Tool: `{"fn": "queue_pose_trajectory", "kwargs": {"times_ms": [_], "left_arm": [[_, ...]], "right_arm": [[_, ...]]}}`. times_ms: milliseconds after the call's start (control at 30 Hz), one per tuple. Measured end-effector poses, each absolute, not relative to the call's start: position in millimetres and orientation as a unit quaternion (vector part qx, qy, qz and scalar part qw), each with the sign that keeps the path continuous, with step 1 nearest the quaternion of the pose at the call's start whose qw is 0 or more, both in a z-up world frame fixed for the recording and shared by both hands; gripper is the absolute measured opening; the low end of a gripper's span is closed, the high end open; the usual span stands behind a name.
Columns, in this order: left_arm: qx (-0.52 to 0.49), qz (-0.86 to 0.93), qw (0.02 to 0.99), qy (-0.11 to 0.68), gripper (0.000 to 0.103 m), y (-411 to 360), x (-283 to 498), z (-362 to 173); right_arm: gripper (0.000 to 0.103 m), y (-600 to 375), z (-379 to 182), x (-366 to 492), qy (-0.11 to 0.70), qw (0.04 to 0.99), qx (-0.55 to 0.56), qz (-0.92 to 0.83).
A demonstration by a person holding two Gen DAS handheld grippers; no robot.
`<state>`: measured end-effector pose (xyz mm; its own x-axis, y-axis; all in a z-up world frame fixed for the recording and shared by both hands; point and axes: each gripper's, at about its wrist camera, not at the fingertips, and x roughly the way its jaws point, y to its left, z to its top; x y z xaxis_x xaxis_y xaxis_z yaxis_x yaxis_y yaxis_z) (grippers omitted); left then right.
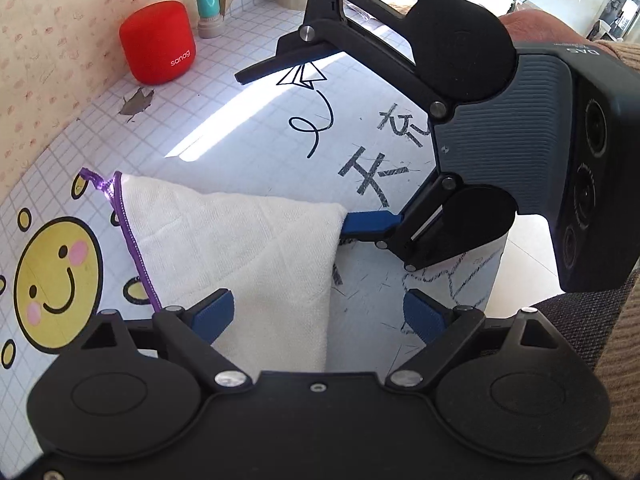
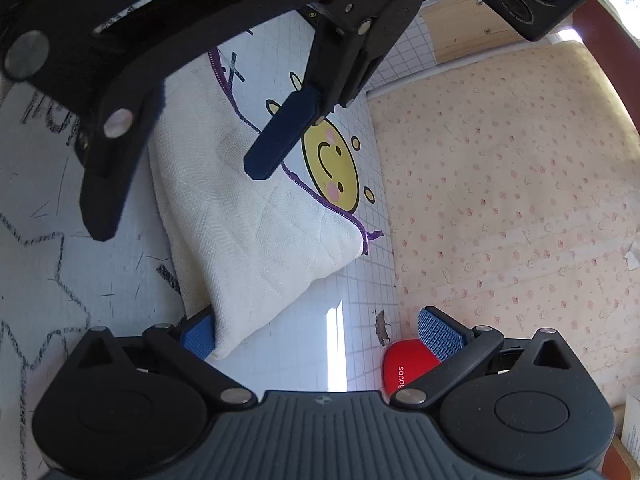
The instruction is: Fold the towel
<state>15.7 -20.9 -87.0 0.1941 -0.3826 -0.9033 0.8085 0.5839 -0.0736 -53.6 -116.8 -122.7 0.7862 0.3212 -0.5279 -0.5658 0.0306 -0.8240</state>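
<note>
A white towel (image 1: 240, 252) with a purple stitched edge lies folded on the printed table mat (image 1: 248, 128). My left gripper (image 1: 320, 312) is open, its blue fingers (image 1: 214, 312) spread on either side of the towel's near corner. My right gripper (image 1: 316, 144) is also open in the left wrist view, its lower blue finger (image 1: 372, 222) touching the towel's right corner. In the right wrist view the towel (image 2: 248, 216) runs between my right gripper's (image 2: 320, 332) open fingers, and the left gripper (image 2: 188, 176) hangs above it, open.
A red cylindrical speaker (image 1: 158, 42) and a teal-capped bottle (image 1: 209, 14) stand at the back by the patterned wall (image 2: 512, 184). A yellow smiley print (image 1: 56, 280) marks the mat. The mat has a torn patch (image 1: 138, 102).
</note>
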Motion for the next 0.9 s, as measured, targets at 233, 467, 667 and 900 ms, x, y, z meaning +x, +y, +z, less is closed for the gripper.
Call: {"fn": "queue_pose_trajectory", "kwargs": {"times_ms": [233, 467, 667, 900], "left_arm": [[0.237, -0.391, 0.760, 0.463, 0.093, -20.6, 32.0, -66.3], [0.266, -0.405, 0.745, 0.459, 0.093, -26.1, 52.6, -80.7], [0.283, -0.445, 0.718, 0.454, 0.092, -28.2, 70.5, -90.5], [0.296, -0.431, 0.693, 0.497, 0.096, -36.4, 87.1, -115.4]], "right_arm": [[0.102, -119.1, -122.5, -52.1, 0.101, 0.713, -0.619, 0.314], [0.102, -120.3, -122.9, -51.0, 0.099, 0.712, -0.619, 0.316], [0.102, -121.4, -123.3, -50.0, 0.097, 0.711, -0.619, 0.318], [0.102, -124.3, -120.4, -46.4, 0.099, 0.709, -0.622, 0.318]]}}
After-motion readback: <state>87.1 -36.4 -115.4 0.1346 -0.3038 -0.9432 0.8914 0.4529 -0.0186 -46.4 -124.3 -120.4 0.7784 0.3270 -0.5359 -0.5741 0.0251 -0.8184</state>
